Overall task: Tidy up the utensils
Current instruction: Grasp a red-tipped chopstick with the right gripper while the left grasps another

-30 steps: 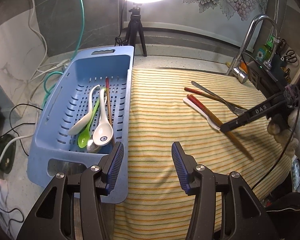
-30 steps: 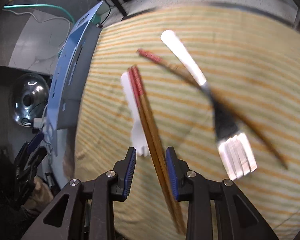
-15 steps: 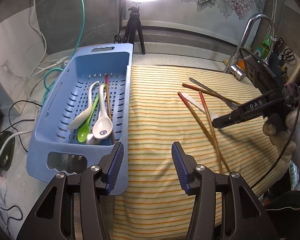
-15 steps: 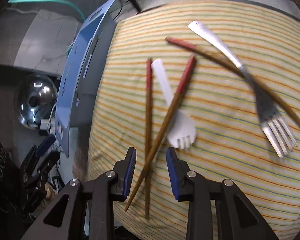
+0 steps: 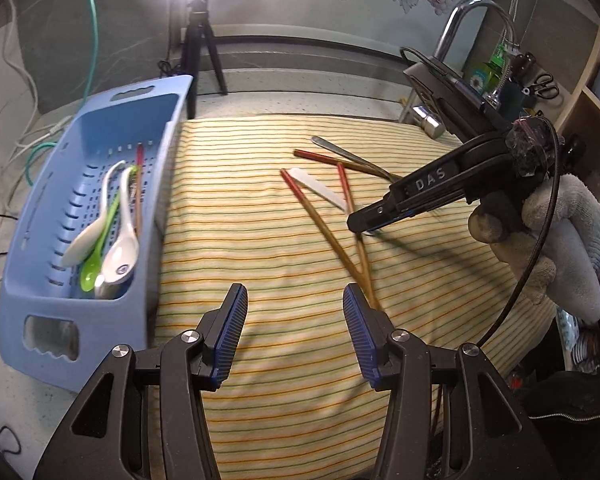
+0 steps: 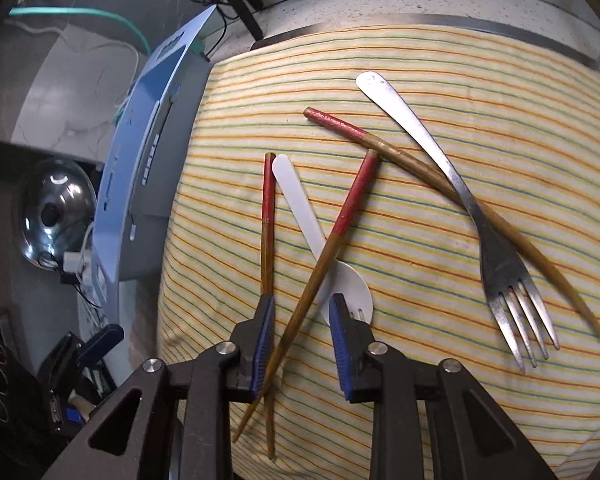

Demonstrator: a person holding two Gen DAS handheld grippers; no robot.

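Right gripper [image 6: 300,316] is down over the striped cloth [image 6: 480,92], jaws closing. One red-tipped chopstick [image 6: 324,252] runs diagonally between the fingers, pads not visibly pressing it. A second chopstick [image 6: 267,216] passes under the left finger [image 6: 262,334]. White plastic fork [image 6: 300,216] lies under the diagonal stick, its tines just beside the right finger. Metal fork [image 6: 452,184] and a third chopstick [image 6: 420,168] lie crossed, well right of the jaws. Left gripper [image 5: 294,332] stands open with nothing between the fingers, above bare cloth at the near edge. Blue basket [image 5: 44,312] at left holds white spoons [image 5: 120,248], a green spoon [image 5: 94,262] and a chopstick.
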